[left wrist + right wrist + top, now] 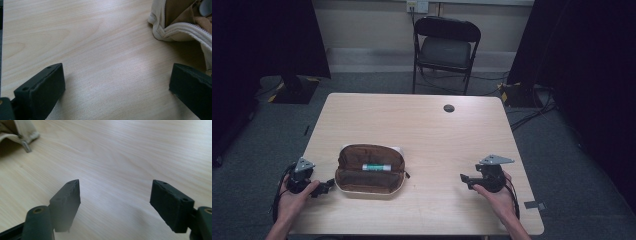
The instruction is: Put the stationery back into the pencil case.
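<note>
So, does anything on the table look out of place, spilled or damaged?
Nothing stands out. The pouch lies unzipped on the table with a green-and-white tube resting inside it. Nothing has spilled. Both grippers, left and right, are open and hold nothing.

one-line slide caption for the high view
Open pouch holding a glue stick, flanked by the open left gripper and right gripper.

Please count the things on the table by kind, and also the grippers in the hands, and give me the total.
Pouch, open: 1
Tube with green label, inside the pouch: 1
Grippers, left gripper and right gripper, both open and empty: 2
Total: 4
</note>
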